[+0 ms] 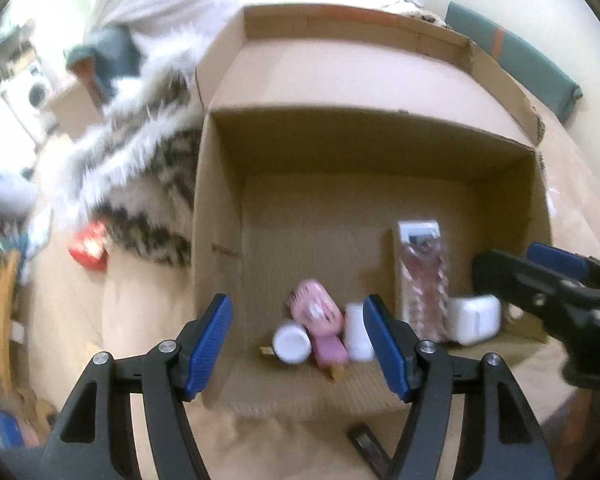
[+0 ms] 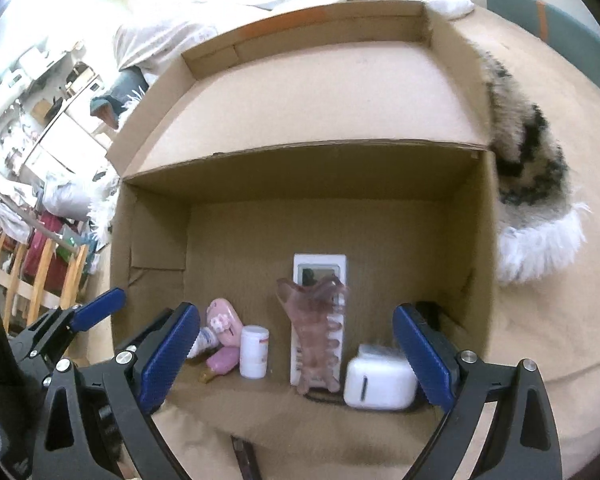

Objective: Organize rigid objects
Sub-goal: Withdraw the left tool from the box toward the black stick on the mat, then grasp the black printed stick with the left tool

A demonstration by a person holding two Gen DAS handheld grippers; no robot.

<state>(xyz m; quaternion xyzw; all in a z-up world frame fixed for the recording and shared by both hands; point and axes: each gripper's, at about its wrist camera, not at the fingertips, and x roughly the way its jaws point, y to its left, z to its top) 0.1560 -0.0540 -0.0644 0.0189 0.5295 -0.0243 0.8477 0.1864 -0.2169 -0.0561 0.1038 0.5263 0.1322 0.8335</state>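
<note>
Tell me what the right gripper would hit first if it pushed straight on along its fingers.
Probably the pink hair claw clip, which lies on the white remote-like device in the cardboard box. It sits centred between the open right gripper fingers. Depth is unclear, so the box floor could come first.

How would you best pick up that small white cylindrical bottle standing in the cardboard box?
Probably from above, pads closing across the round sides of the small white cylindrical bottle: it stands upright in the cardboard box, the pink brush crowds its left, and its right is free.

bed (image 2: pixel 560 320) | cardboard box (image 2: pixel 380 100), furry blanket (image 2: pixel 532 184) on it
</note>
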